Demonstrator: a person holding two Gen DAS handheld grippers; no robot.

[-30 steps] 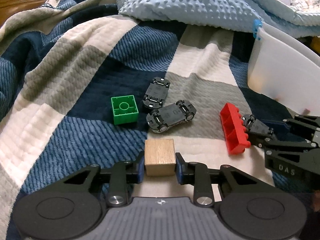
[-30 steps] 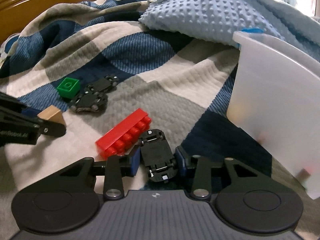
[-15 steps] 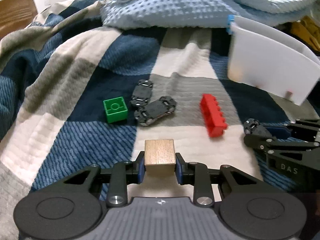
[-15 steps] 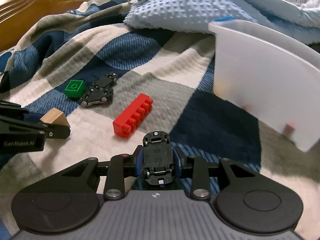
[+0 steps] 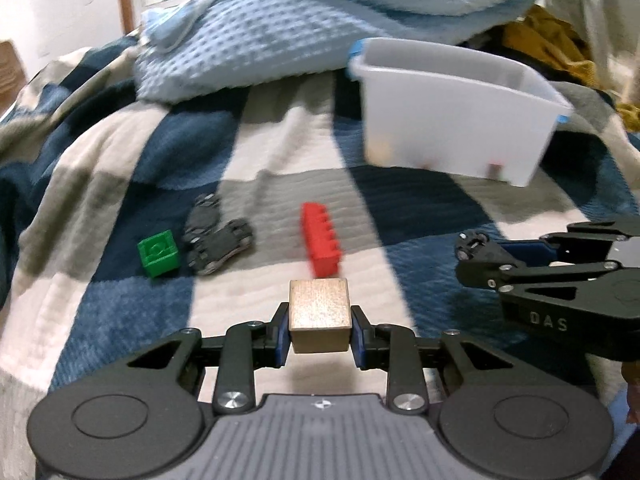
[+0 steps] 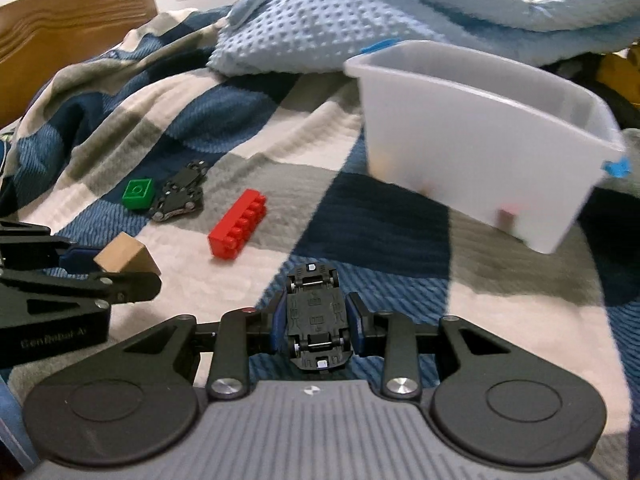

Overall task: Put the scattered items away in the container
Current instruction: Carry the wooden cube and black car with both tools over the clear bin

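My left gripper (image 5: 319, 338) is shut on a wooden cube (image 5: 319, 316), held above the checked blanket. My right gripper (image 6: 316, 318) is shut on a black toy car (image 6: 316, 316), upside down, also lifted. Each gripper shows in the other's view: the right one with the car (image 5: 472, 242), the left one with the cube (image 6: 122, 258). A white plastic bin (image 6: 472, 148) stands ahead to the right (image 5: 452, 116) with small items faintly showing inside. On the blanket lie a red brick (image 6: 238, 228), a green brick (image 6: 138, 193) and two black toy cars (image 6: 180, 194).
A pale blue dotted blanket (image 6: 320, 20) is heaped behind the bin. A wooden headboard (image 6: 72, 36) stands at the far left. A yellow cloth (image 5: 560, 52) lies at the far right. The checked blanket (image 6: 260, 120) rises in folds to the left.
Both grippers have lifted and pulled back with their loads. The bin now shows whole and farther off, and the bricks and cars on the blanket look smaller.
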